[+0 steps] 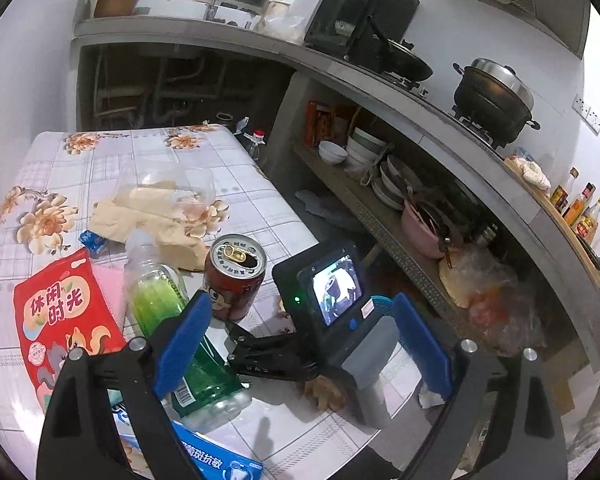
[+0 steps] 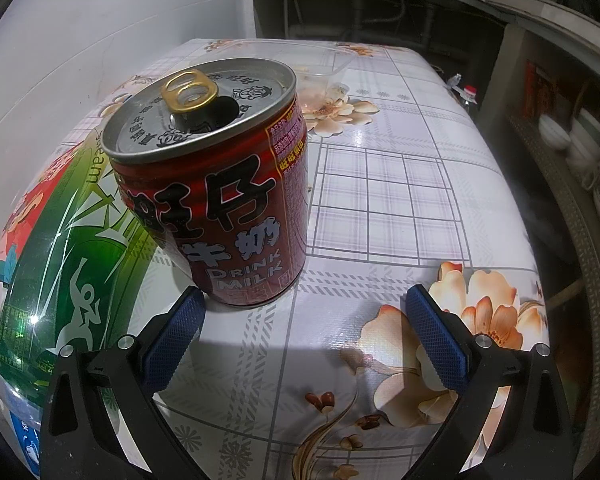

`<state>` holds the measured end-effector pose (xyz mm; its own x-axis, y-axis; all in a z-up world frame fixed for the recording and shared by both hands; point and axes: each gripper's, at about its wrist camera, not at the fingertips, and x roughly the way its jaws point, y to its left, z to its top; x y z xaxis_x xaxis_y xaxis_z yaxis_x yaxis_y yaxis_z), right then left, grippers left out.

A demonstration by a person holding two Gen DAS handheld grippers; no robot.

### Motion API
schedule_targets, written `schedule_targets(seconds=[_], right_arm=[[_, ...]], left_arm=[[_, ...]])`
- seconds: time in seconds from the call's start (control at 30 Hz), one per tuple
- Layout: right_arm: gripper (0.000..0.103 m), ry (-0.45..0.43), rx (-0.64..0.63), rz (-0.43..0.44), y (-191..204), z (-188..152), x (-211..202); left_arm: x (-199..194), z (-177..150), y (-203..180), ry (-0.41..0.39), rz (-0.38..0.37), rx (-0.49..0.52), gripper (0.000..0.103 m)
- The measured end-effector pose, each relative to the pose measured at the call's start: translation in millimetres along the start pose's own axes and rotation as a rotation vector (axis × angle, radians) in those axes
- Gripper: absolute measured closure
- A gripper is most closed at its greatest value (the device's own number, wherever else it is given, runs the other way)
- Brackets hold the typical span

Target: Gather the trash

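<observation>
- Red milk can [image 2: 216,184], opened, upright on floral tablecloth [image 2: 400,200], touching green bottle [image 2: 60,260] lying on its side.
- Right gripper [image 2: 304,336] spread wide, empty, low over table, can just ahead of left fingertip [image 2: 180,320].
- Left gripper [image 1: 300,344] spread wide, empty, above bottle [image 1: 168,320] and right unit.
- Red snack bag [image 1: 60,320], crumpled paper [image 1: 148,216] nearby.

On the floral tablecloth [image 1: 228,160] an opened red milk can [image 1: 234,276] stands upright beside a lying green-labelled plastic bottle [image 1: 168,308]. A red snack bag [image 1: 60,320] lies to their left, crumpled tan paper [image 1: 148,216] behind. The left gripper [image 1: 300,344] hangs wide apart above the table edge, framing the right gripper [image 1: 268,352] with its small lit screen.
</observation>
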<state>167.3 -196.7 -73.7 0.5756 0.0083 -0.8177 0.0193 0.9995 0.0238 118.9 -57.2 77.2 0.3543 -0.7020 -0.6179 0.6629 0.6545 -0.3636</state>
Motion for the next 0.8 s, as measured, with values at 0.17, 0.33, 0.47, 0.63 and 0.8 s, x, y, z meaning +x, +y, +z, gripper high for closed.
schedule_targets(seconds=[0.17,0.33,0.47,0.63,0.8], right_arm=[[0.007,0.0,0.0,0.0,0,0,0],[0.007,0.0,0.0,0.0,0,-1,0],[0.007,0.0,0.0,0.001,0,-1,0],[0.007,0.0,0.0,0.001,0,-1,0],[0.007,0.0,0.0,0.001,-1,-2,0]], left_arm=[[2,0,-6,0.009,-0.012,-0.006,0.013],[4,-1,-11,0.011,0.002,0.015,0.012],[10,0,-11,0.03,0.001,0.007,0.012],[18,0,-14,0.043,0.008,0.018,0.012],[25,2,-15,0.05,0.015,0.01,0.012]])
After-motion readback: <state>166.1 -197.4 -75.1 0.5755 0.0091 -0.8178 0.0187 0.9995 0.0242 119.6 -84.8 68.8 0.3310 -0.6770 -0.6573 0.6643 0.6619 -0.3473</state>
